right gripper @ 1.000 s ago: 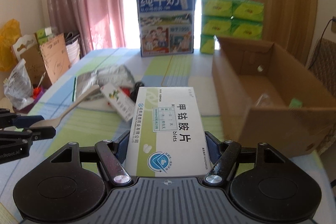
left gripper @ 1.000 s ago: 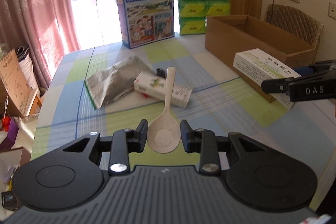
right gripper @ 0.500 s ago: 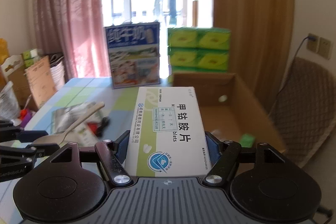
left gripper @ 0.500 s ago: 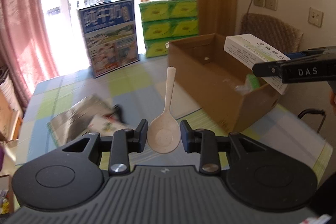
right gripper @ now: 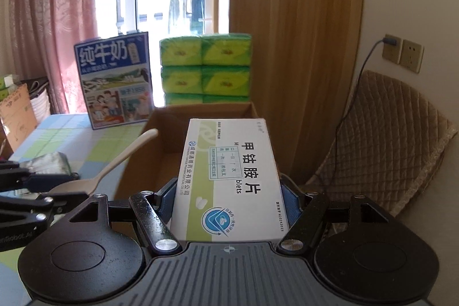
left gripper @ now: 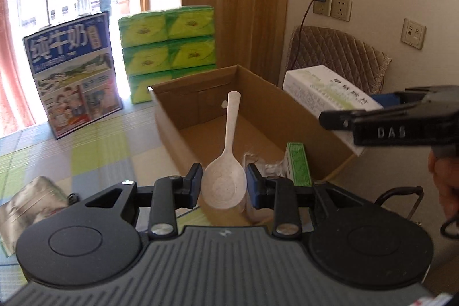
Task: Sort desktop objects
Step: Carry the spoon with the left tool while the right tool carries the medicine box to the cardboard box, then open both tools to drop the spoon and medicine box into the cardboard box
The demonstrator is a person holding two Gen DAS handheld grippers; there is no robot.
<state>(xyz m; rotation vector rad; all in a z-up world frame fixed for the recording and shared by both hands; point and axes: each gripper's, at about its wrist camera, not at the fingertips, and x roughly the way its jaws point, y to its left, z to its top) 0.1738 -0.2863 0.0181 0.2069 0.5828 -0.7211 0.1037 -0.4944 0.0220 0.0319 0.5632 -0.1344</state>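
Desktop objects are being held over an open cardboard box (left gripper: 252, 93): a pale spoon (left gripper: 225, 182) and a white medicine box (right gripper: 229, 179). The spoon's bowl is being pinched between the narrowly parted jaws of the left gripper (left gripper: 224, 183), with the handle pointing forward and upward above the carton's interior. The medicine box is being clamped across its width by the right gripper (right gripper: 228, 205), whose jaws are being kept spread wide to fit it; its printed face is turned upward, and it is being carried above the carton's near right side. In the left wrist view the right gripper (left gripper: 387, 122) is being seen side-on at the right edge, with a hand (left gripper: 444, 179) partly visible below it. Inside the carton, a small green box (left gripper: 298, 162) and some clear crumpled plastic (left gripper: 258, 162) are lying near the front wall. Behind the carton, a stack of green tissue packs (left gripper: 169, 48) and a blue milk carton (left gripper: 74, 73) are standing on the checked tablecloth (left gripper: 94, 151). A silver foil bag (left gripper: 31, 200) is lying at the left. A quilted chair (right gripper: 381, 142) is standing to the right, just beside the carton.
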